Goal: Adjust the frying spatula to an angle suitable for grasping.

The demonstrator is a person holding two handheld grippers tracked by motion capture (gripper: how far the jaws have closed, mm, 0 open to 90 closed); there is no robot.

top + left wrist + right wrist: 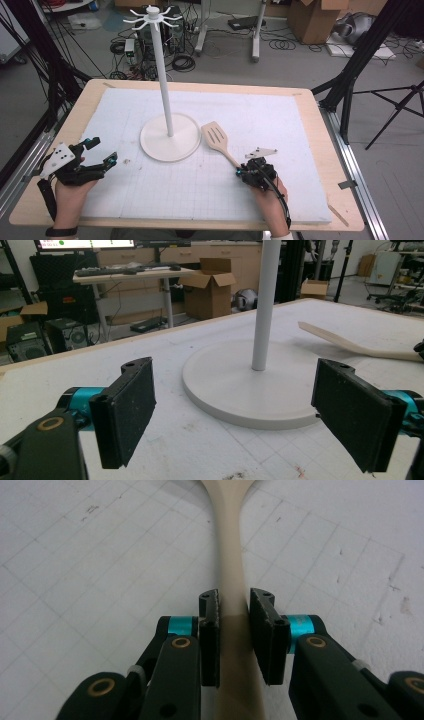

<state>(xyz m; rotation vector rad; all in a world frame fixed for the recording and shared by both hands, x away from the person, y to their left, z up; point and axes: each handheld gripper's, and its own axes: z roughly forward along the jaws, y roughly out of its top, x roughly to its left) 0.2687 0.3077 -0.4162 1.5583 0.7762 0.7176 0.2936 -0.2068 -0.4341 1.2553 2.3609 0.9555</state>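
The right gripper has its jaws clamped on the wooden spatula handle at the table's near right, while the left gripper, jaws wide apart and empty, sits near left.

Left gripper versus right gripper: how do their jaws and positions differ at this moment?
The left gripper has jaws wide apart, holding nothing; the right gripper is clamped on the wooden spatula handle. The left faces the white stand; the right lies along the spatula. Both sit low over the table.
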